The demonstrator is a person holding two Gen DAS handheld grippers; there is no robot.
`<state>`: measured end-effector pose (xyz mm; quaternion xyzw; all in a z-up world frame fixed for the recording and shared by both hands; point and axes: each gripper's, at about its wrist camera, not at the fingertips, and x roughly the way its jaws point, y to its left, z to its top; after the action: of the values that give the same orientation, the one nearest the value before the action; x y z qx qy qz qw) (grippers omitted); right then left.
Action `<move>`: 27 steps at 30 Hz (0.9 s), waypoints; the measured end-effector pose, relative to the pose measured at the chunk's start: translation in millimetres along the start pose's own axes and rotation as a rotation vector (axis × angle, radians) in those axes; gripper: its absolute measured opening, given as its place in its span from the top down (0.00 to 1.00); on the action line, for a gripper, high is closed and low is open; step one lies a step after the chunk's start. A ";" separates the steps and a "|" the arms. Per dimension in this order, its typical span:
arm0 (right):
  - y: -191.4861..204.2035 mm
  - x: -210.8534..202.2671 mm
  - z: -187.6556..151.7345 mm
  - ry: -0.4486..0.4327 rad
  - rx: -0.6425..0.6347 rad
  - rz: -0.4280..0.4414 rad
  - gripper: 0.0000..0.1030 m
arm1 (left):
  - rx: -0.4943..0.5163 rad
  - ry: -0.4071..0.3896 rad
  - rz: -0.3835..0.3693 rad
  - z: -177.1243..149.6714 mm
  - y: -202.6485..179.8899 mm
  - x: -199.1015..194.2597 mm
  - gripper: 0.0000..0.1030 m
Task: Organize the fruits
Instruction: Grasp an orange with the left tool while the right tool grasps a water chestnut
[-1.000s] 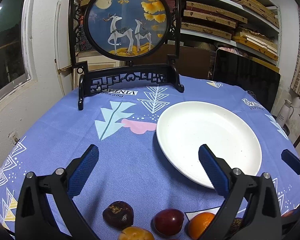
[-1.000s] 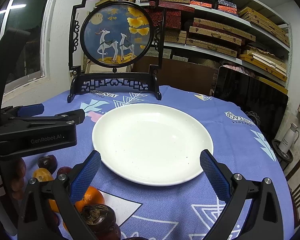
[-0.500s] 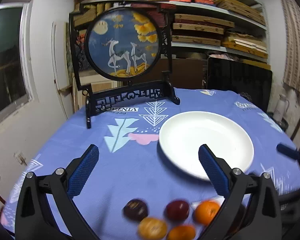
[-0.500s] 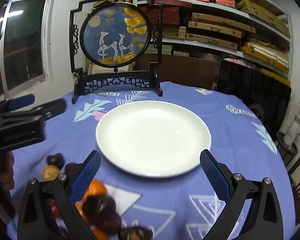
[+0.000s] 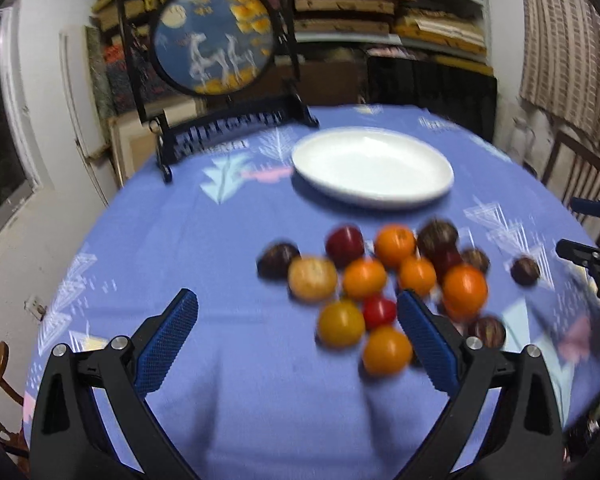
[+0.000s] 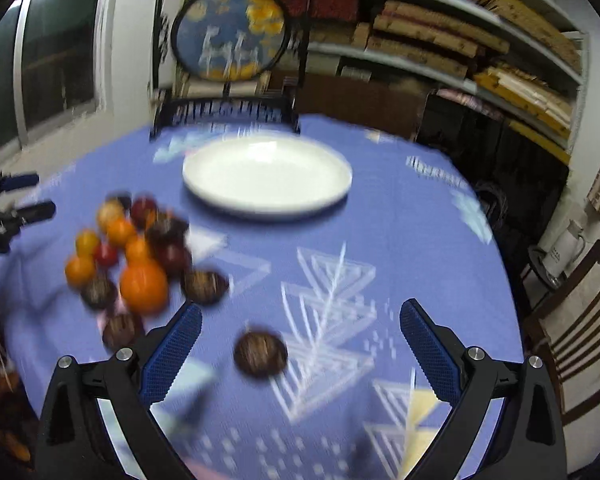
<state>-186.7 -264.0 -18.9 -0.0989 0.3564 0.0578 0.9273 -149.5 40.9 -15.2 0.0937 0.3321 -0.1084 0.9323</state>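
A heap of several fruits (image 5: 380, 280) lies on the blue tablecloth: oranges, red and yellow ones, dark brown passion fruits. It also shows in the right wrist view (image 6: 136, 256). A white empty plate (image 5: 372, 168) sits behind it, also in the right wrist view (image 6: 268, 176). My left gripper (image 5: 296, 336) is open and empty above the cloth, with the heap ahead on the right. My right gripper (image 6: 300, 340) is open and empty; a lone dark passion fruit (image 6: 260, 354) lies between its fingers, farther ahead on the cloth. Both views are motion-blurred.
A round framed deer picture on a black stand (image 5: 216, 40) stands at the table's far edge. Shelves of boxes (image 6: 460, 40) line the wall behind. A wooden chair (image 6: 580, 320) and a white kettle (image 6: 562, 248) are to the right of the table.
Both grippers have pulled back and up from the plate. The whole fruit heap has come into view, and the plate now looks farther away. Both grippers stay open.
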 end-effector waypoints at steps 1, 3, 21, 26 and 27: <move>-0.2 5.6 -3.6 0.025 -0.005 0.006 0.03 | 0.009 0.011 -0.005 -4.5 -1.2 0.1 0.05; 1.9 17.9 -7.0 0.071 -0.005 0.045 0.09 | 0.047 0.046 -0.011 -14.0 -7.5 1.7 0.05; 16.7 41.9 -10.0 0.169 -0.038 0.201 0.61 | 0.089 0.216 -0.138 -26.3 -35.0 44.9 0.20; 14.4 46.7 -10.8 0.177 -0.033 0.209 0.61 | 0.062 0.245 -0.161 -25.2 -28.8 50.9 0.35; 14.4 47.9 -10.8 0.181 -0.032 0.213 0.61 | 0.058 0.240 -0.163 -23.5 -28.9 50.8 0.35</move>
<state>-160.9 -250.6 -61.0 -0.0801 0.4461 0.1525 0.8783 -132.8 11.8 -68.6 0.1057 0.4443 -0.1815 0.8709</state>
